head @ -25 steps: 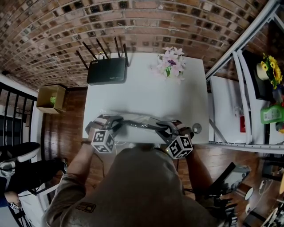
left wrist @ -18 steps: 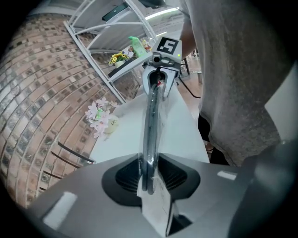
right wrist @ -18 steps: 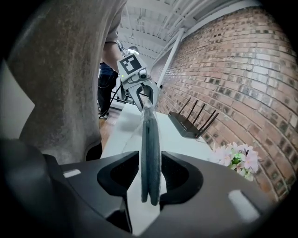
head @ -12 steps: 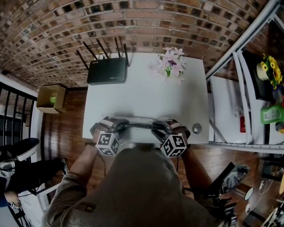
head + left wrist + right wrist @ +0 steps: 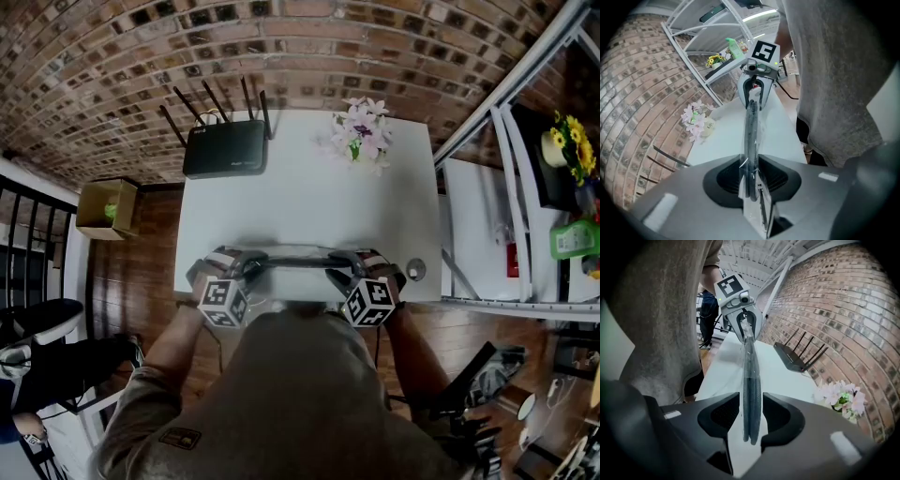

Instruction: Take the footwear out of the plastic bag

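**Bagged footwear stretched between two grippers at the table's near edge**

A brick wall [image 5: 281, 47] ran along the far side. A white table [image 5: 309, 197] stood against it on a wooden floor [image 5: 141, 281]. A person in a grey shirt [image 5: 291, 394] stood at the table's near edge, and a white metal rack [image 5: 506, 141] rose at the right. On the far left of the table lay a black router [image 5: 225, 150] with its antennas toward the wall. A bunch of pale pink flowers [image 5: 361, 131] sat on the far right, well apart from it. A small cardboard box [image 5: 105, 208] stood on the floor at the left.

Along the near edge, the clear plastic bag [image 5: 298, 262] stretched from left to right between the two grippers. The dark, flat footwear [image 5: 751, 390] was still inside it. The left gripper [image 5: 751, 183] was clamped on the bag's left end, its pads pinching film and footwear together, and its jaws had just been closing. The right gripper [image 5: 751, 423] had just been opening. Its jaws stood wide with the bagged footwear between them, a slit of space showed at one pad, and nothing was gripped.
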Demonstrator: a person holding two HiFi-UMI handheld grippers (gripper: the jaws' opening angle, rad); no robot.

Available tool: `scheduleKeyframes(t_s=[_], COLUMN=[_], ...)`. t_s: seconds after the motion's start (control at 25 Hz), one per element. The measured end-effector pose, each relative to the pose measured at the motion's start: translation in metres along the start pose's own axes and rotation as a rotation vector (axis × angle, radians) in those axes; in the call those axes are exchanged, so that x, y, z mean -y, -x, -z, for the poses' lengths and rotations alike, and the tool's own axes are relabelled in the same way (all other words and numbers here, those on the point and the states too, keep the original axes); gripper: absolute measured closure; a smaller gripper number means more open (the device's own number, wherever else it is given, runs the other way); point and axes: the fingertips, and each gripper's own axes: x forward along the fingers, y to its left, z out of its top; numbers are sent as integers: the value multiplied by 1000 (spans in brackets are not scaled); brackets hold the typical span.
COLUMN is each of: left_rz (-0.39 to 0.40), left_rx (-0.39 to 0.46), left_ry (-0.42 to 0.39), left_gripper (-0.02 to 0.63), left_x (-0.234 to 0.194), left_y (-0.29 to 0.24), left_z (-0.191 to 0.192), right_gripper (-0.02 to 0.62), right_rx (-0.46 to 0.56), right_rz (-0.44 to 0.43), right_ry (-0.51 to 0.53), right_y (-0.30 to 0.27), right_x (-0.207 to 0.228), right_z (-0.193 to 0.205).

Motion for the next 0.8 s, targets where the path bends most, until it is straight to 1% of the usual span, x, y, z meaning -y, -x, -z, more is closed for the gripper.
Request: scheduleKeyframes(t_s=[0.2, 0.32, 0.44, 0.64, 0.8], left_rz=[3, 6, 5, -6, -31], left_rx=[10, 14, 27, 35, 19], left_ry=[-5, -4, 9, 25, 44], left_gripper=[512, 512, 512, 514, 537], left_x=[1, 1, -1, -4, -12], left_y=[0, -1, 1, 3, 5], left_z=[-3, -5, -4, 2, 14], right_gripper=[428, 461, 471, 474, 476], right_rx=[-27, -36, -31, -48, -78], right_rz=[-11, -2, 12, 36, 66], right_ry=[28, 33, 32, 13, -16], right_y=[-7, -10, -8, -3, 5], right_x=[-2, -1, 0, 1, 4], right_z=[0, 0, -2, 4, 18])
